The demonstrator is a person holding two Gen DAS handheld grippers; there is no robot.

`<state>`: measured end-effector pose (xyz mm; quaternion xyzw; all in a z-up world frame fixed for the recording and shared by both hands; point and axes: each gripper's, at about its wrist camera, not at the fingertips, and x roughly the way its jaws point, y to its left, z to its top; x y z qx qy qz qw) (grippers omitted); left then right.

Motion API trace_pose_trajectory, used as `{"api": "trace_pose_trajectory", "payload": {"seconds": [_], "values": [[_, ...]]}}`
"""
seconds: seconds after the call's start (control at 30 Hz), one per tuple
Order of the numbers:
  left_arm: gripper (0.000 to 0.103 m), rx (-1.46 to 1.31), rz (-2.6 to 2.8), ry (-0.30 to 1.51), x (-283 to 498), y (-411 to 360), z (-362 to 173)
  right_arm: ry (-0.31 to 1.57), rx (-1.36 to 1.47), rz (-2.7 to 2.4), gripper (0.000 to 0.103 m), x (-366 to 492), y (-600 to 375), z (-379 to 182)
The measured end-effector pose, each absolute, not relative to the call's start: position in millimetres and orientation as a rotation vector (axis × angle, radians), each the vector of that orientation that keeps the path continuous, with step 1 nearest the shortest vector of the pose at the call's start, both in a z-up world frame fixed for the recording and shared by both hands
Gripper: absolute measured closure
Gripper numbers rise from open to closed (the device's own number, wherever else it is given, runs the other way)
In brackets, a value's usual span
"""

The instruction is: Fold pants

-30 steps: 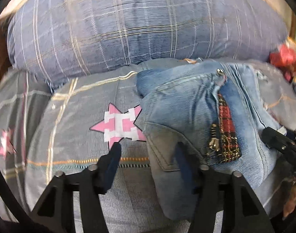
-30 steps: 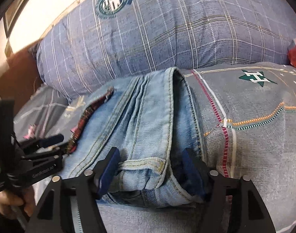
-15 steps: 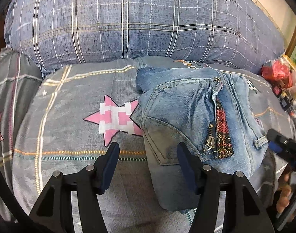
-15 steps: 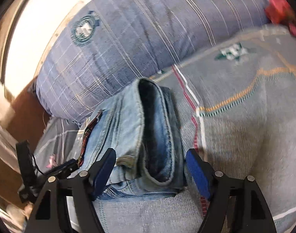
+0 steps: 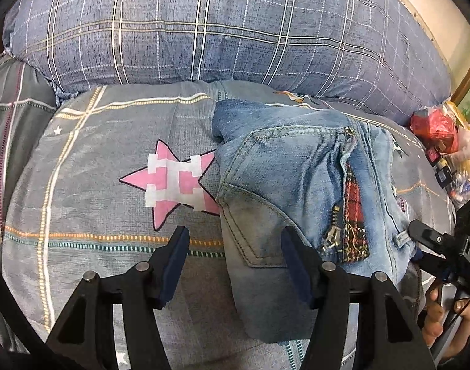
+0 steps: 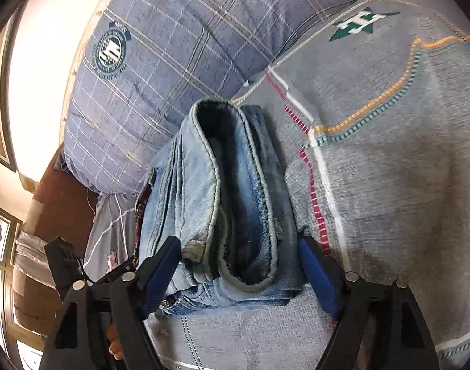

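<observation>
The left gripper (image 5: 235, 265) hangs over the bed (image 5: 80, 203), its jaws spread. Past the left jaw lies a pink star (image 5: 176, 182) printed on the grey cover. The jeans (image 5: 296, 185), folded into a compact bundle, lie on the bed: their near left edge sits between the jaws, but neither pad presses on it, and the right jaw stands over the denim. Right of that jaw runs a red plaid patch (image 5: 353, 215) with a zipper. Beyond everything lies a blue checked pillow (image 5: 235, 30).

The right gripper (image 6: 239, 268) points at the bundle's end, jaws opening. The jeans (image 6: 222, 191) sit between them, with folded layers and a dark opening facing the jaws; neither pad presses on the cloth. Left of the left jaw the other gripper shows. Right of the right jaw spreads bare grey cover.
</observation>
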<state>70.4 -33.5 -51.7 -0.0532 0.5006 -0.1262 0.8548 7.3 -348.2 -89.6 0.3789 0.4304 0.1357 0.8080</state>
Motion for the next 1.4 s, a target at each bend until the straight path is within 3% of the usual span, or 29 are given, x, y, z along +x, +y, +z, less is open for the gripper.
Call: {"api": "trace_pose_trajectory", "payload": {"seconds": [0.8, 1.0, 1.2, 1.33, 1.4], "values": [[0.030, -0.490, -0.356, 1.213, 128.3, -10.8, -80.6, 0.928, 0.737, 0.324, 0.020, 25.2, -342.8, -89.7], [0.030, -0.606, -0.423, 1.204, 117.2, -5.6, -88.8, 0.928, 0.716, 0.316, 0.030, 20.9, -341.6, -86.4], [0.030, -0.580, -0.469, 1.173, 118.1, -12.2, -93.4, 0.945, 0.685, 0.322, 0.030, 29.3, -334.1, -88.1], [0.033, -0.455, -0.452, 1.162, 121.1, -31.4, -87.1, 0.946, 0.611, 0.303, 0.031, 32.1, -324.5, -84.8], [0.042, -0.432, -0.449, 1.143, 116.7, -33.9, -84.9, 0.942, 0.557, 0.284, 0.034, 30.9, -319.0, -81.6]]}}
